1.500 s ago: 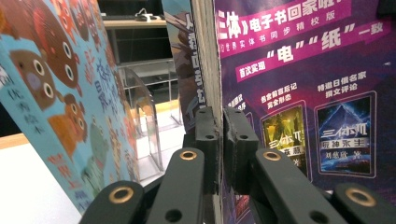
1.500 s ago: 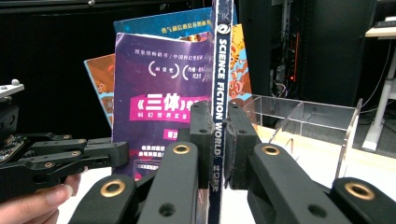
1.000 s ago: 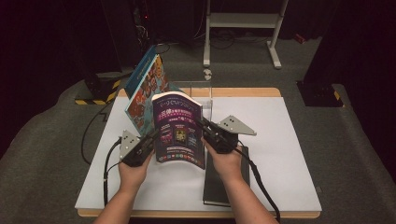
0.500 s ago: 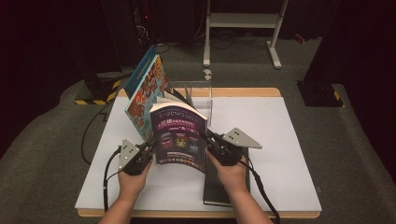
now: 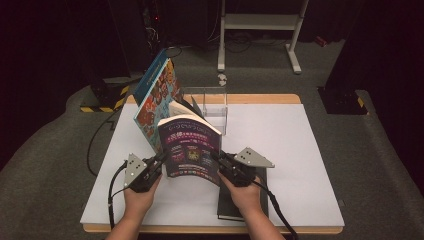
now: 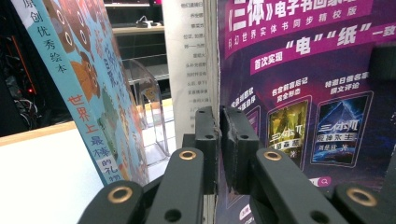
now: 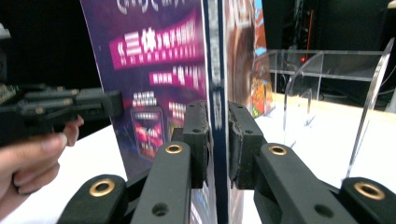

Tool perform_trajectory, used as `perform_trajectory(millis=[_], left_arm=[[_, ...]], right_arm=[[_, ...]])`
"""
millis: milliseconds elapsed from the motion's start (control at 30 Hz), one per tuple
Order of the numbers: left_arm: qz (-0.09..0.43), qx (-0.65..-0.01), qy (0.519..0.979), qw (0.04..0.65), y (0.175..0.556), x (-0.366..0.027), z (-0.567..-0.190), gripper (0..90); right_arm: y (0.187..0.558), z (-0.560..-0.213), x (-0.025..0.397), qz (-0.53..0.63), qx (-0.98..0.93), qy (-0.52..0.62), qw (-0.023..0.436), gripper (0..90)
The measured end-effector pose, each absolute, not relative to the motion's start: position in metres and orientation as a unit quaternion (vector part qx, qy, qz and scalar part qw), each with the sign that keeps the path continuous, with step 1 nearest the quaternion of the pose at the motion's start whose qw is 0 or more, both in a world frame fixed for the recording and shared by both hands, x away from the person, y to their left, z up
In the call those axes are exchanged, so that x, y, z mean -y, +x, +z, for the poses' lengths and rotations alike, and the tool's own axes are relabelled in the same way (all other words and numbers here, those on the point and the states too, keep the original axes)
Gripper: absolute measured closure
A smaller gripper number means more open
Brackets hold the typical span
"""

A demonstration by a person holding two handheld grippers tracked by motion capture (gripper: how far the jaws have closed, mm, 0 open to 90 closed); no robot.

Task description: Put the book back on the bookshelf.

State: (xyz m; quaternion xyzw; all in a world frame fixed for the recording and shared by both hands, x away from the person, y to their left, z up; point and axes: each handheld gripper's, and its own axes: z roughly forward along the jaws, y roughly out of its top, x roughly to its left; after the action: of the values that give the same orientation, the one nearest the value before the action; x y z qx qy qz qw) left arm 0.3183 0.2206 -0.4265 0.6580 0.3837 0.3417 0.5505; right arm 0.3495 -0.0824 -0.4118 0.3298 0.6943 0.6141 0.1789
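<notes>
two handheld grippers hold one book upright between them over a white table [image 5: 300, 150]. the book is a purple paperback with pink and white chinese lettering and small cover pictures [image 5: 192, 150], standing on end just in front of the person, its printed cover facing them.

the left gripper [image 5: 159, 161] pinches the book's left edge. in the left gripper view its two black jaws [image 6: 219, 149] are clenched on the cover's edge, with pale printed pages showing beside them. the right gripper [image 5: 218, 159] pinches the opposite edge; in the right gripper view its jaws [image 7: 217, 140] are pressed on either side of the book's thin edge, grasping it. a grey three-cornered plate sits on top of each gripper, and a black cable trails from each toward the table's near edge.

just behind and left of the paperback, a large blue picture book with orange and brown animal drawings [image 5: 157, 102] leans tilted, near a clear acrylic book stand [image 5: 215, 107] at the back of the table. whether the two books touch cannot be told. a flat black book [image 5: 227, 202] lies on the table under the person's right hand [image 5: 247, 192]. the left hand [image 5: 140, 192] grips its tool from below. dark floor surrounds the table.
</notes>
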Motion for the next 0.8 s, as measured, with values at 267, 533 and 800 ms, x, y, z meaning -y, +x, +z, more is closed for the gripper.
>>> perform_trajectory(millis=[267, 533, 800], left_arm=[[0.338, -0.393, 0.657, 0.547, 0.317, -0.223, -0.427, 81.8], [0.326, -0.434, 0.650, 0.531, 0.317, -0.228, -0.431, 64.1], [0.308, -0.438, 0.656, 0.533, 0.310, -0.228, -0.431, 61.1]], right_arm=[[0.341, -0.420, 0.083, 0.611, -0.701, 0.323, 0.174, 79.3], [0.329, -0.421, 0.082, 0.609, -0.716, 0.292, 0.179, 79.7], [0.325, -0.422, 0.078, 0.612, -0.715, 0.286, 0.177, 79.1]])
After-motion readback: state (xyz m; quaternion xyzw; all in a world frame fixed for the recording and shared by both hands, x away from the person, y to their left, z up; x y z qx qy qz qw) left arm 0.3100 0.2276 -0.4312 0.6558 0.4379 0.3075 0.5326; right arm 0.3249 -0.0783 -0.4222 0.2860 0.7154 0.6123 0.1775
